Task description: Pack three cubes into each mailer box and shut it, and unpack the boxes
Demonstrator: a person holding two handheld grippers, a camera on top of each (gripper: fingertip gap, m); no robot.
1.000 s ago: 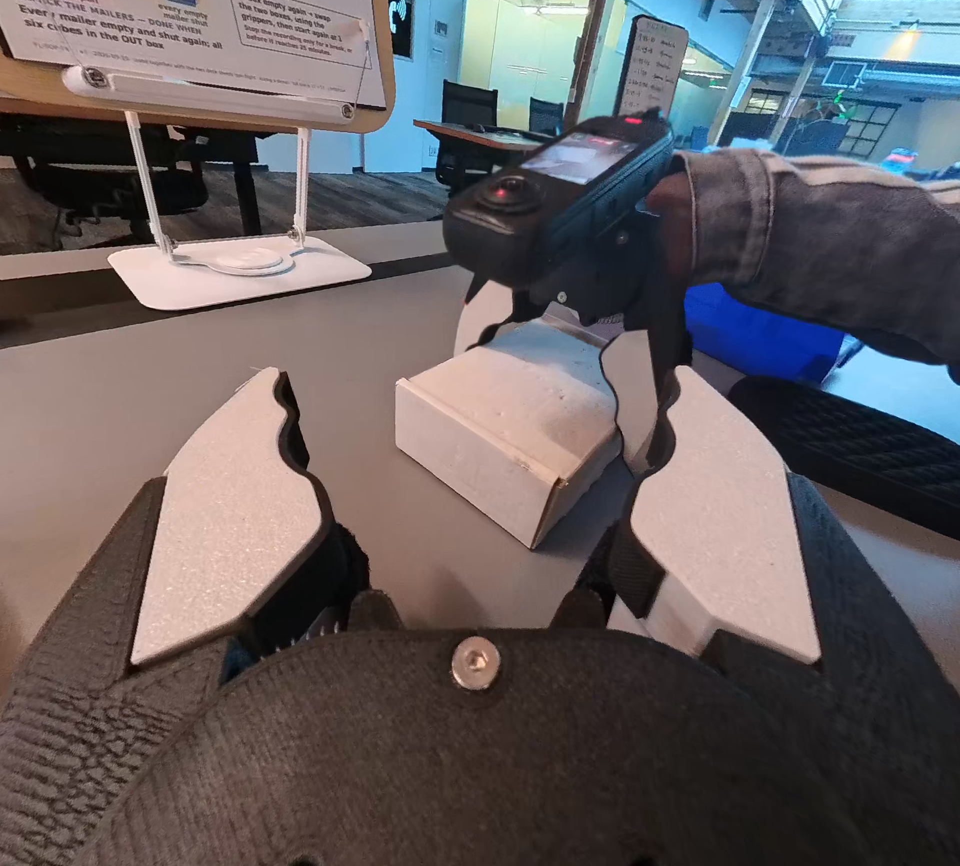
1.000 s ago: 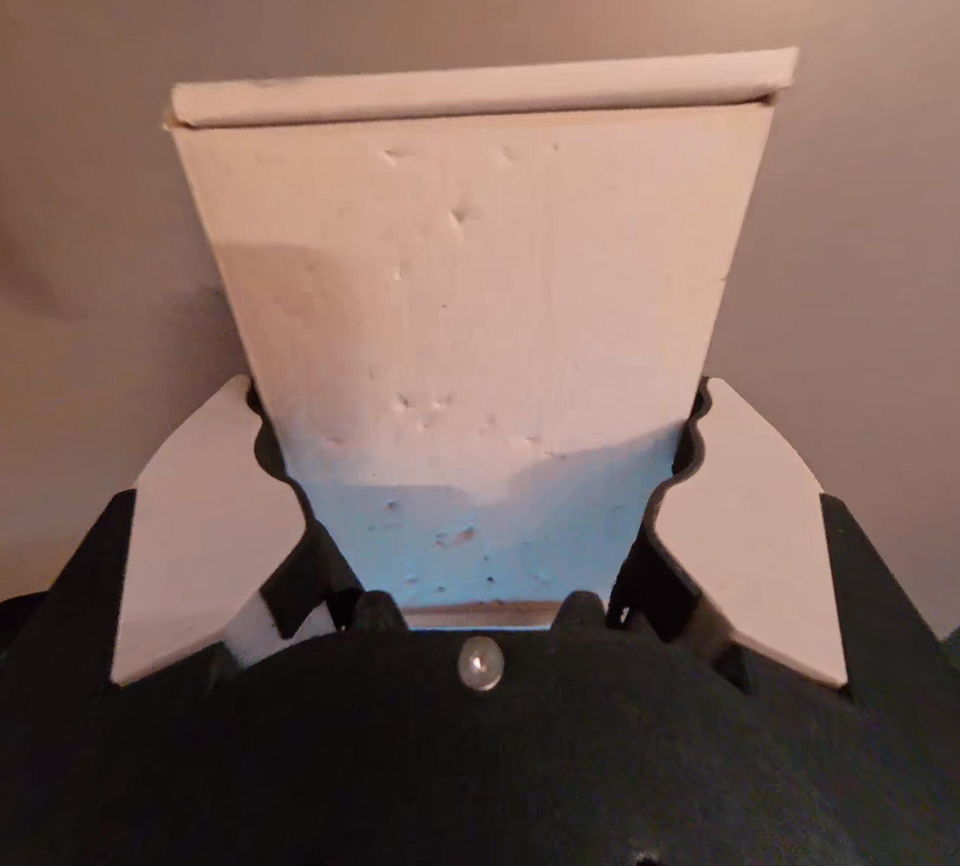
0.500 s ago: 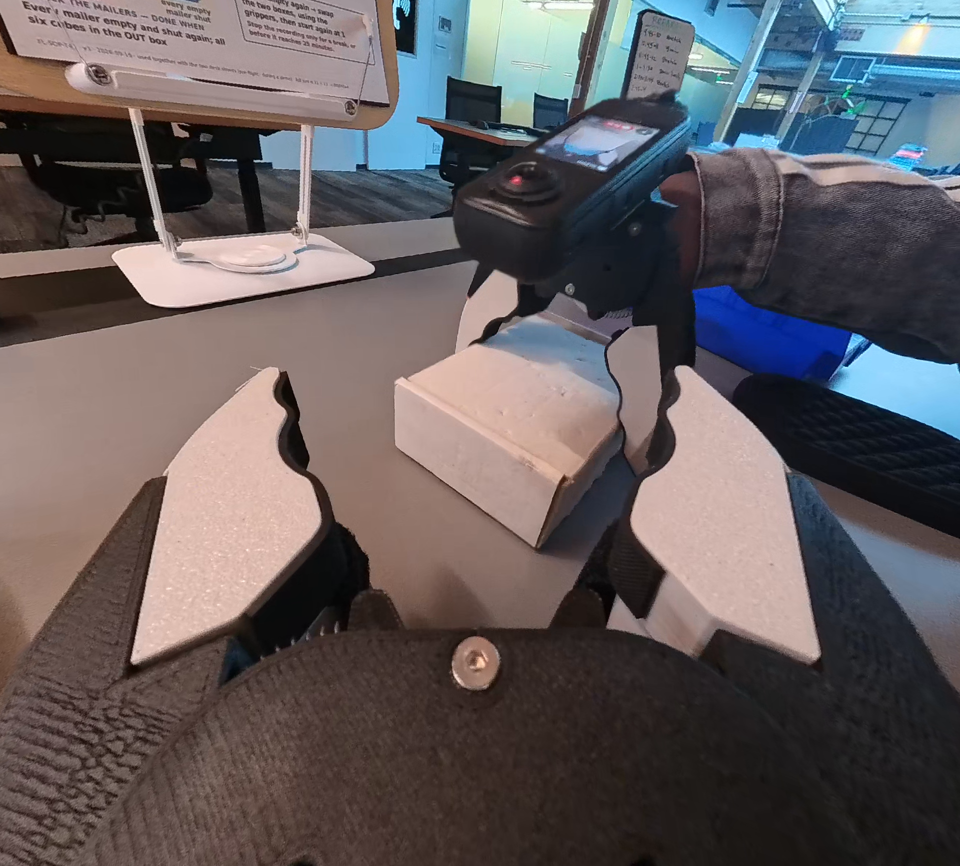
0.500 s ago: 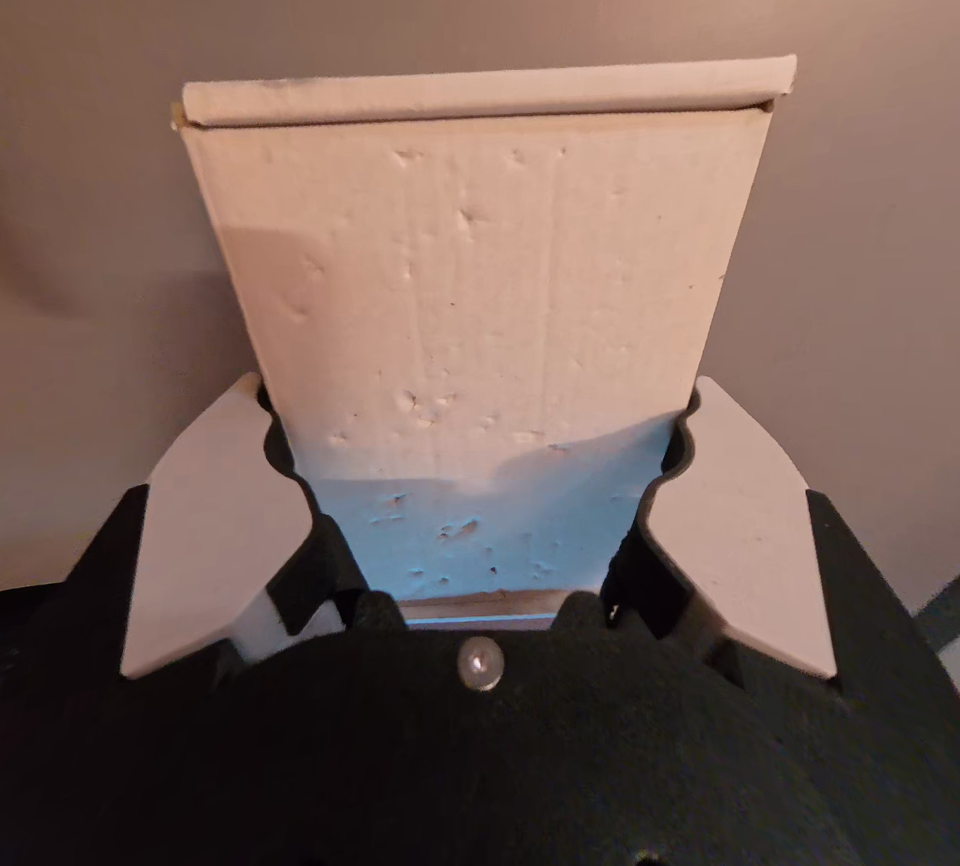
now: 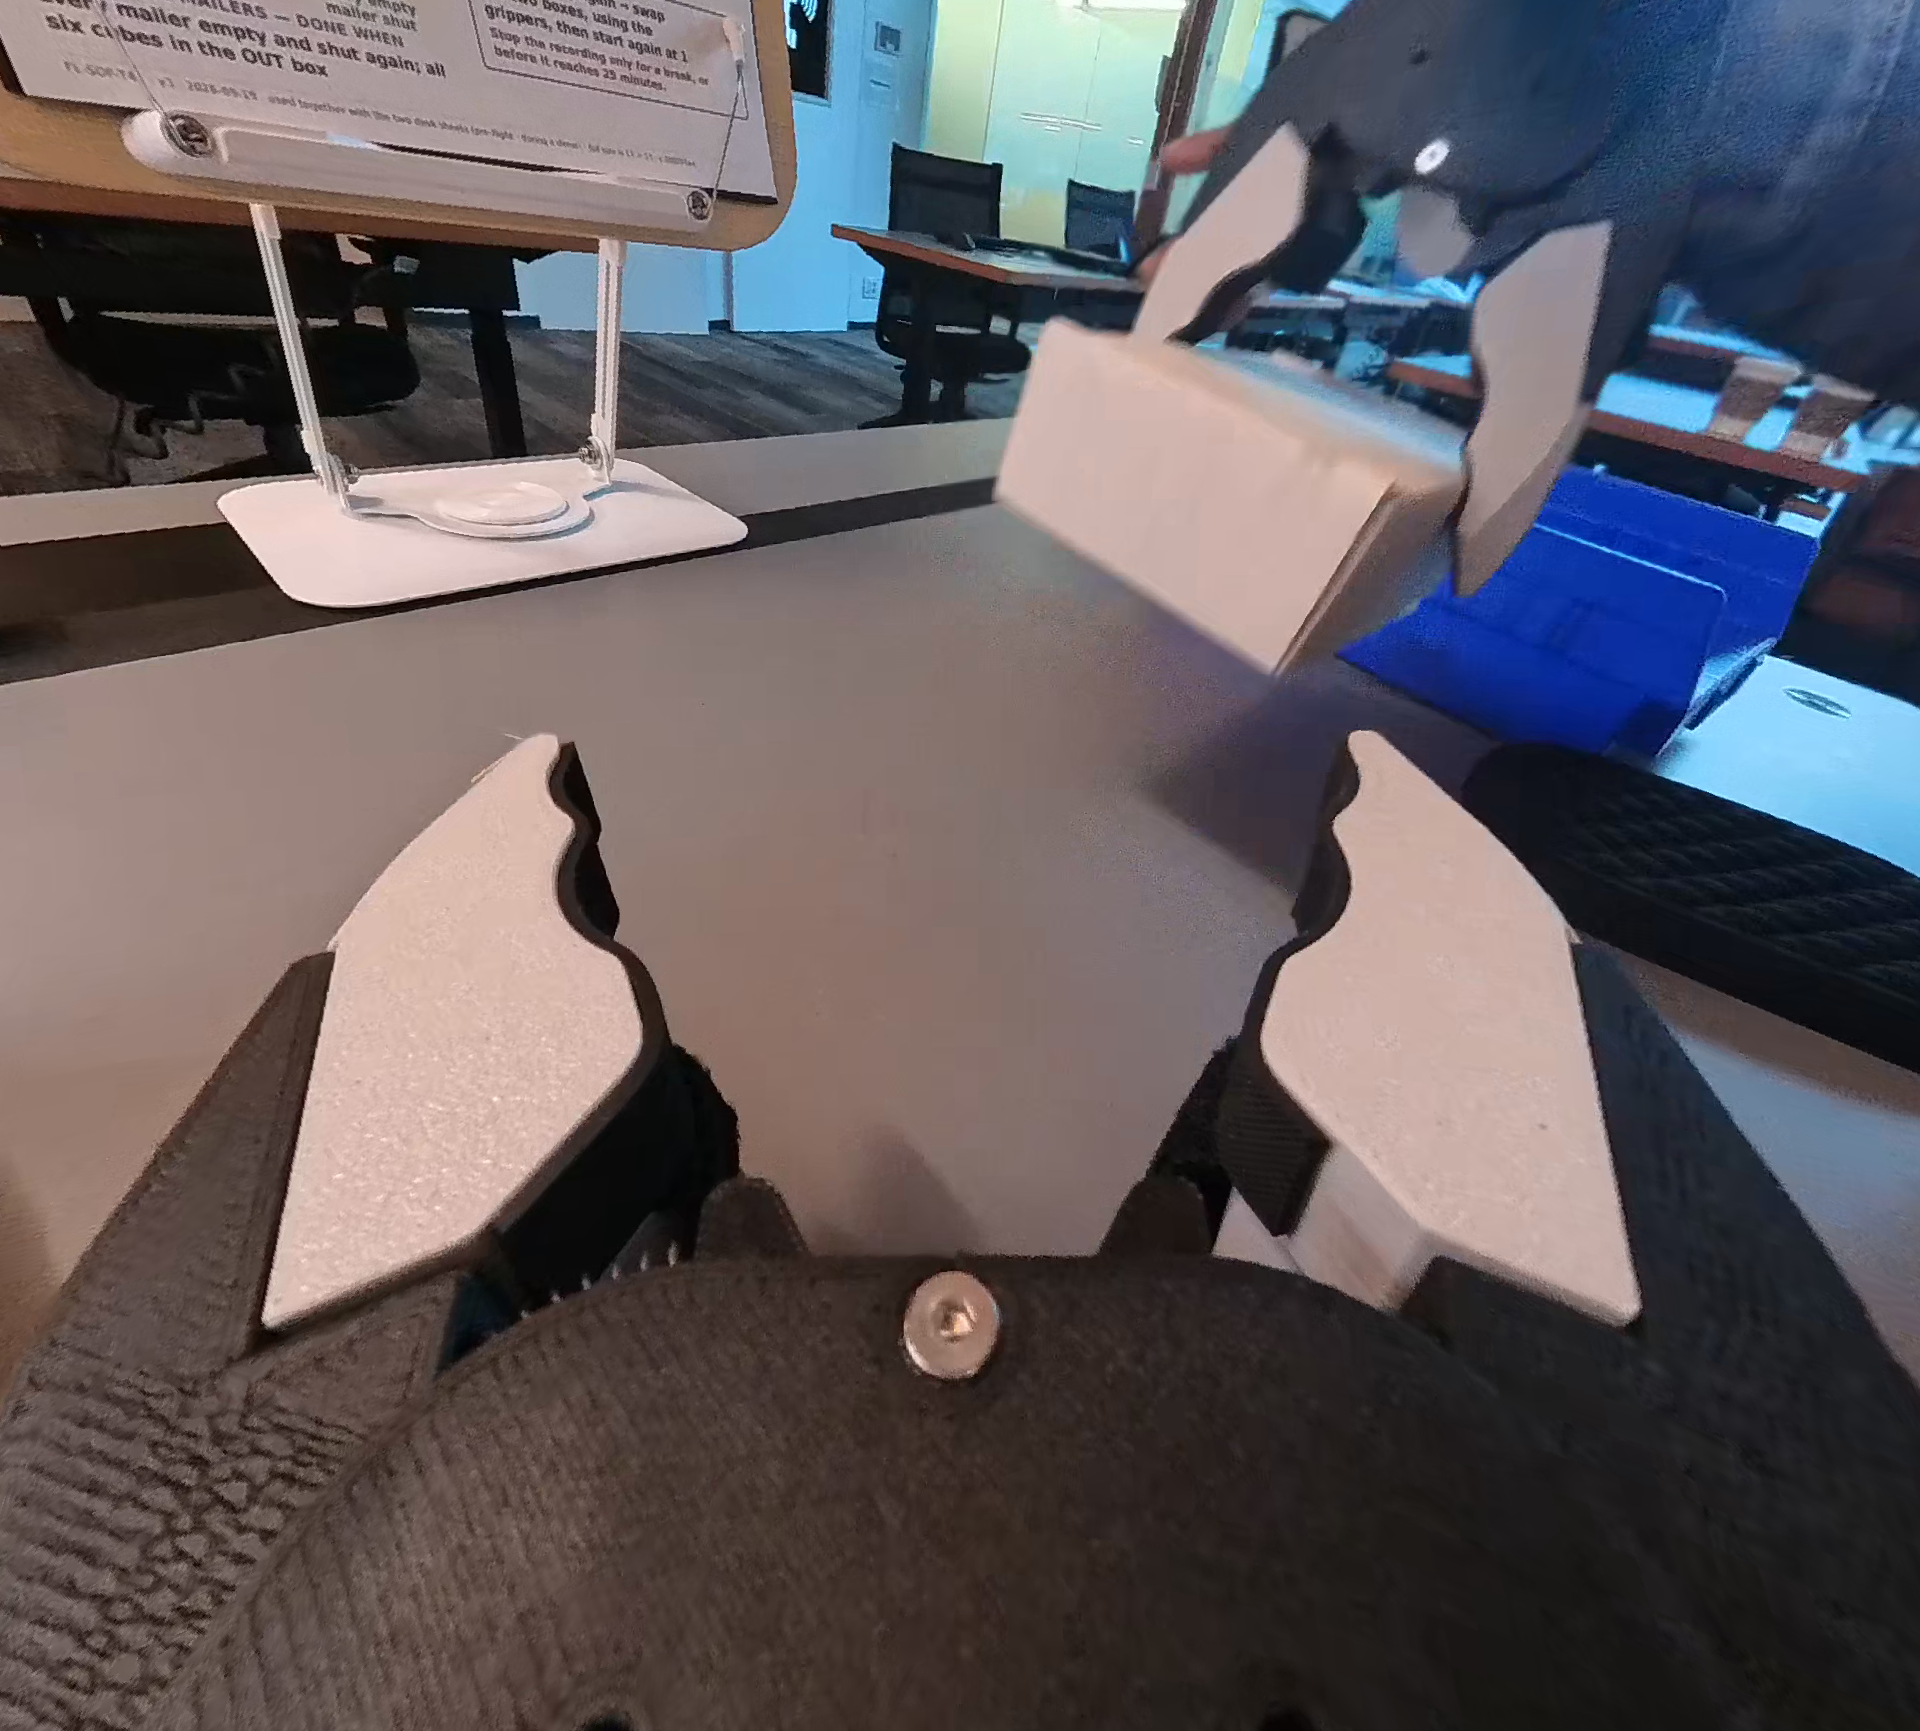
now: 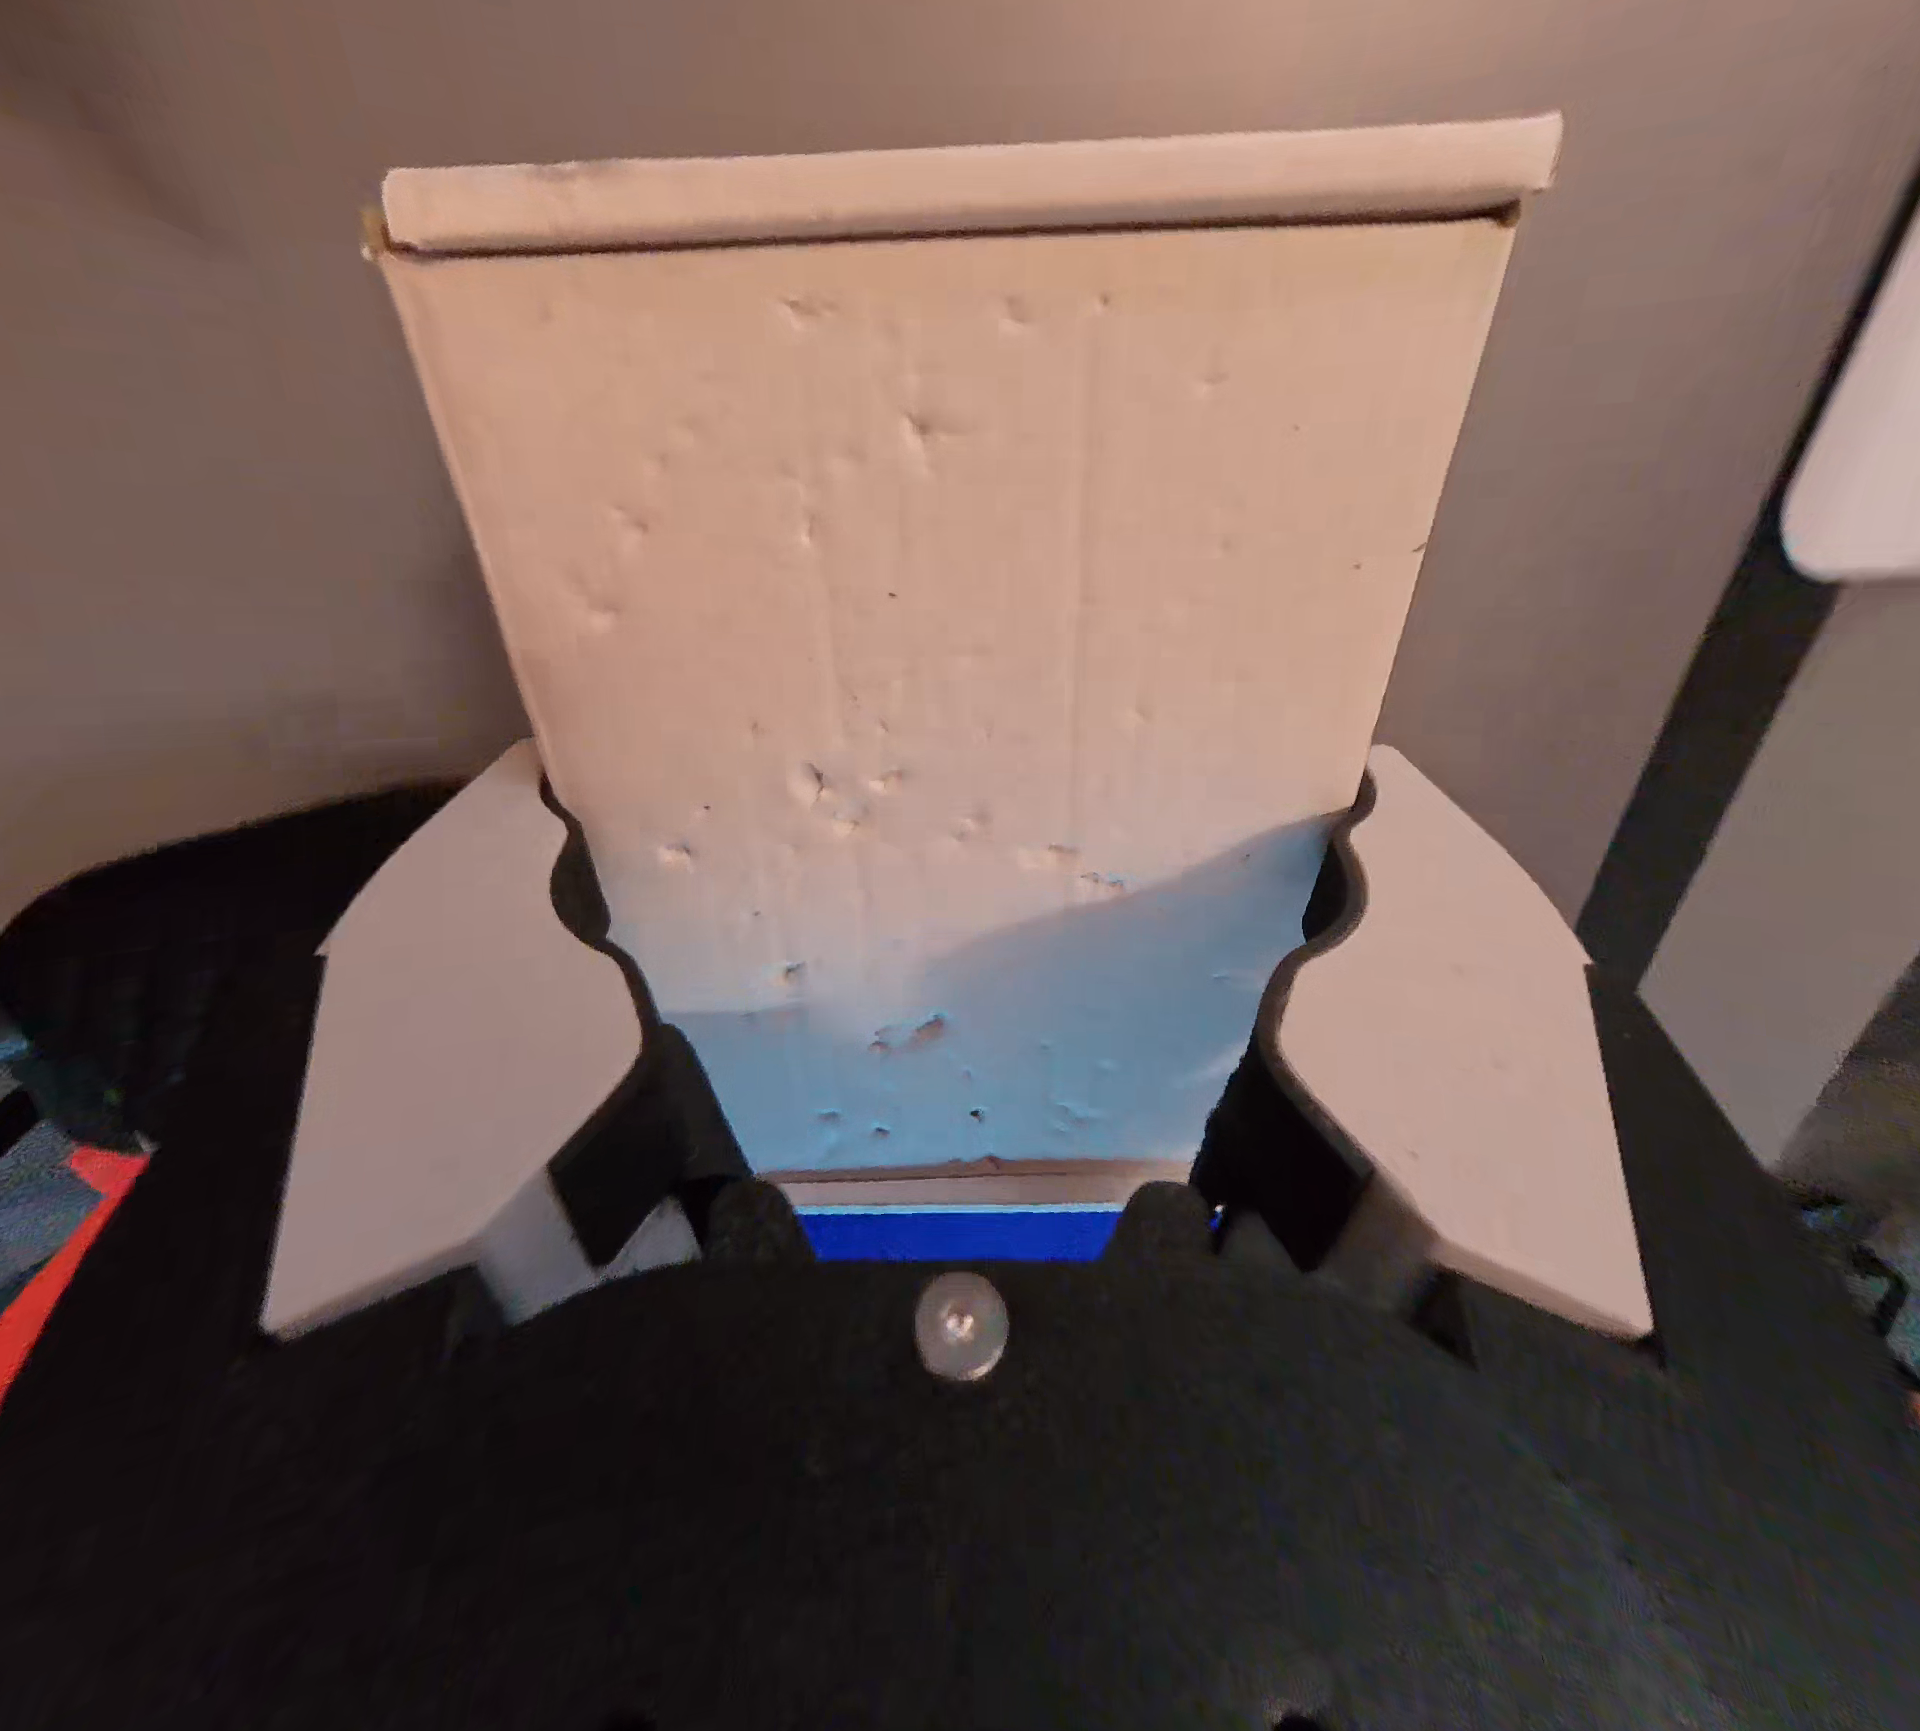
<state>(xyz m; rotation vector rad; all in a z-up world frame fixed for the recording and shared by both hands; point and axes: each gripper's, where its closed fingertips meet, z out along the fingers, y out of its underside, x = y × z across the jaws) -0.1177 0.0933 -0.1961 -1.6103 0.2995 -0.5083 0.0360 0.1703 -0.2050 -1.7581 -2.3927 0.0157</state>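
- We see the right hand-held gripper (image 6: 951,808) pinching a closed white mailer box (image 6: 935,559) by its two side walls, one finger on each.
- From the left wrist view, that mailer box (image 5: 1195,486) hangs tilted in the air, clear of the grey worktop (image 5: 883,746), with the right hand-held gripper (image 5: 1340,393) gripping it from above.
- Our left hand-held gripper (image 5: 961,767) has its fingers spread wide, nothing between them, low over the worktop.
- Past the box lies a blue bin (image 5: 1579,611); a black mesh chair (image 5: 1714,871) sits to the right.
- At the far left, an instruction sheet stands on a white stand (image 5: 478,528).
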